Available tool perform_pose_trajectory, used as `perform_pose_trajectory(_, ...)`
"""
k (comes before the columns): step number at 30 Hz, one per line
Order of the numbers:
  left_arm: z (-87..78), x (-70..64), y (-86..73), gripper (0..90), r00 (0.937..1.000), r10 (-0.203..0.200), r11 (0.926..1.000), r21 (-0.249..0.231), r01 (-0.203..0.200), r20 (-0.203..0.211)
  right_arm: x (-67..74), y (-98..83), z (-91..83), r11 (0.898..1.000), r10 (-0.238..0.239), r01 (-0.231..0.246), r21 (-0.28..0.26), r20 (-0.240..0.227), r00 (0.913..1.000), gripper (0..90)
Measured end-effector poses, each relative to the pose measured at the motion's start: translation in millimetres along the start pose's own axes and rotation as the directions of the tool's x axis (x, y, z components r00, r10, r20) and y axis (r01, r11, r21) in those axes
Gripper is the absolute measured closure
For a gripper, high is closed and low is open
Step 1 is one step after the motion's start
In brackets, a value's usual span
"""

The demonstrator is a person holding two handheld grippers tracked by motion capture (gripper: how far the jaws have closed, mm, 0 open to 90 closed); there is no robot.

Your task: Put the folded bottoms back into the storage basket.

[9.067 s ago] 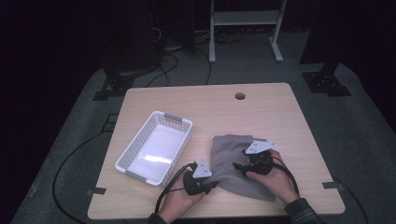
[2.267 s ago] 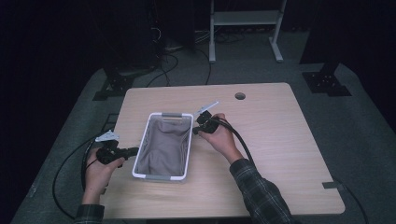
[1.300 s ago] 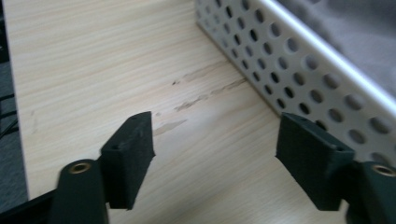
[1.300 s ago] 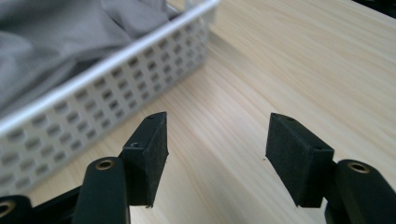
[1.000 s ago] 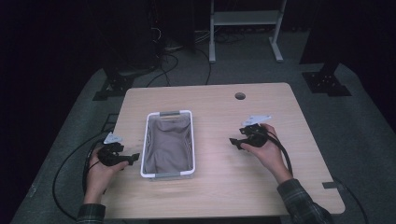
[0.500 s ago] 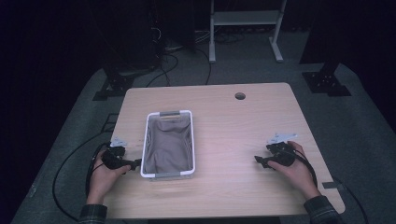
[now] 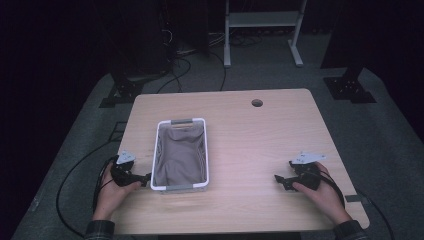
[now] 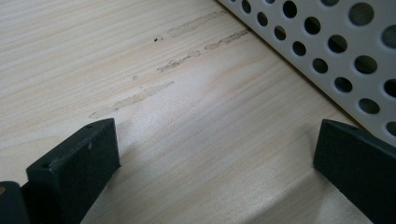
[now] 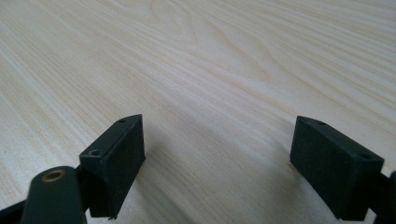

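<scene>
- High view: the grey cloth (image 7: 179,156) is seen lying inside the white basket (image 7: 180,121) on the bench (image 7: 260,145); the left claw (image 7: 145,177) is held just beside the basket's near corner, the right claw (image 7: 278,179) well apart from it (both low over the wood).
- Left gripper view: the jaws have just been opening and stand wide, nothing between them; the perforated basket wall (image 8: 336,51) is seen beside one jaw.
- Right gripper view: jaws likewise just opened wide, empty, over bare bench (image 9: 210,70).
</scene>
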State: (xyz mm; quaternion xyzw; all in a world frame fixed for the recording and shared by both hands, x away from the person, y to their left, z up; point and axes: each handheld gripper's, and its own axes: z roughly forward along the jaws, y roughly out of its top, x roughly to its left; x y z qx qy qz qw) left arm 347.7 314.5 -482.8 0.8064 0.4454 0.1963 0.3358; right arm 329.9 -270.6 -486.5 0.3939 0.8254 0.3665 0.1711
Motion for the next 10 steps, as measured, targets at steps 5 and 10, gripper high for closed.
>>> perform_pose_trajectory(5,0.0,0.0,0.0,0.0,1.0000,-0.001,1.0000,0.000,0.001,-0.001,-0.2,0.1,0.2,1.000,-0.001,0.001,0.001,-0.001,1.0000,16.0)
perform_pose_trajectory(10,0.0,0.0,0.0,0.0,1.0000,-0.001,1.0000,0.000,0.001,-0.001,-0.2,0.3,0.4,1.000,0.001,-0.001,0.001,-0.001,1.0000,15.9)
